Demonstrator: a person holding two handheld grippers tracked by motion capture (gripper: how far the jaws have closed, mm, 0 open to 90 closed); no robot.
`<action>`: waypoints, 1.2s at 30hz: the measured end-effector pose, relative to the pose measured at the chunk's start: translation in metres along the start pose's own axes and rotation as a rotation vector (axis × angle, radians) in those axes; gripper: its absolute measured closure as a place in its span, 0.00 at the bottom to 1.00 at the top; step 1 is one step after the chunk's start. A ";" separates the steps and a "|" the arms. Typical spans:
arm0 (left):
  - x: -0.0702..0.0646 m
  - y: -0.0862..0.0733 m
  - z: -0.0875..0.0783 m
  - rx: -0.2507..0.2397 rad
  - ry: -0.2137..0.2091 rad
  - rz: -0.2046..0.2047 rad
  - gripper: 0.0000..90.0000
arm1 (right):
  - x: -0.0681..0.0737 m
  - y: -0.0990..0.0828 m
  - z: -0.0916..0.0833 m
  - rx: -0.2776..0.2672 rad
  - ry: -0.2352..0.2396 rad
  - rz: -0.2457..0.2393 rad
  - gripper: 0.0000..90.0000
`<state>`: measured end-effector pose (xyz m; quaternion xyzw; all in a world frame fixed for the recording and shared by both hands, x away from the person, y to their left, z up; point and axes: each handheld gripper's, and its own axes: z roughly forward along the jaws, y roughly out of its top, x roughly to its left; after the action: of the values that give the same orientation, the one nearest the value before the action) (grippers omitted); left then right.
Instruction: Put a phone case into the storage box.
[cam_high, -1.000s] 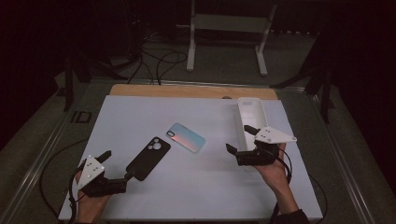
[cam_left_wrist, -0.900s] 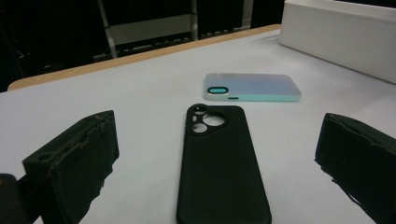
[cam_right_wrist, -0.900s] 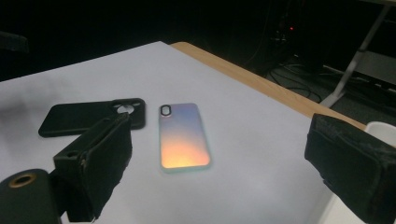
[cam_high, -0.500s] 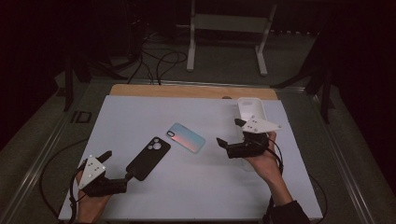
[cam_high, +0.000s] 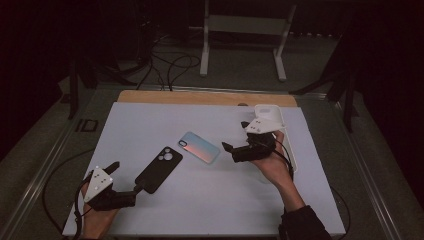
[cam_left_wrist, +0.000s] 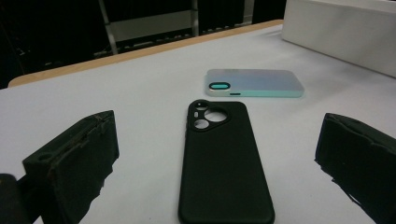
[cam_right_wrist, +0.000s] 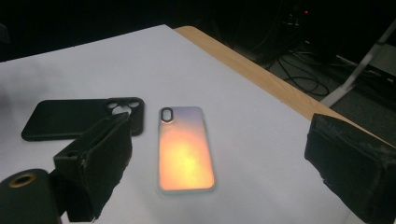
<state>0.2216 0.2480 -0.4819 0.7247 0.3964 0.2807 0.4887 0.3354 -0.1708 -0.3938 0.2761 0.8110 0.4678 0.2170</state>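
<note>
Two phone cases lie back up on the white table top (cam_high: 165, 120). The black case (cam_high: 160, 169) (cam_left_wrist: 224, 163) is straight ahead of my left gripper (cam_high: 125, 179) (cam_left_wrist: 219, 140), which rests open at the near left with its near end between the jaws. The iridescent case (cam_high: 200, 147) (cam_right_wrist: 184, 149) lies mid-table, just beyond the black one (cam_right_wrist: 79, 119). My right gripper (cam_high: 235, 136) (cam_right_wrist: 224, 140) hovers open just to its right, with the case in line between the jaws and not touched.
A white box (cam_high: 272, 120) (cam_left_wrist: 345, 32) stands at the right side of the table, behind the right hand. A wooden strip (cam_high: 200, 97) runs along the far edge. Cables and a white stand (cam_high: 245, 30) sit on the floor beyond.
The right gripper has moved left from beside the white box toward the iridescent case. The left gripper and both cases have stayed put.
</note>
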 end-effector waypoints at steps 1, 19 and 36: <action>0.000 0.000 0.000 0.000 0.000 -0.001 0.00 | 0.000 0.001 0.002 0.002 0.002 -0.002 0.08; 0.001 0.000 0.000 0.004 0.003 0.000 0.00 | 0.003 0.013 0.044 0.106 0.043 -0.035 0.08; 0.002 -0.001 0.000 0.005 0.003 -0.007 0.00 | 0.004 0.019 0.081 0.197 0.082 -0.066 0.08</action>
<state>0.2223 0.2495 -0.4830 0.7240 0.4004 0.2794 0.4872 0.3864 -0.1087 -0.4156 0.2499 0.8699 0.3895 0.1706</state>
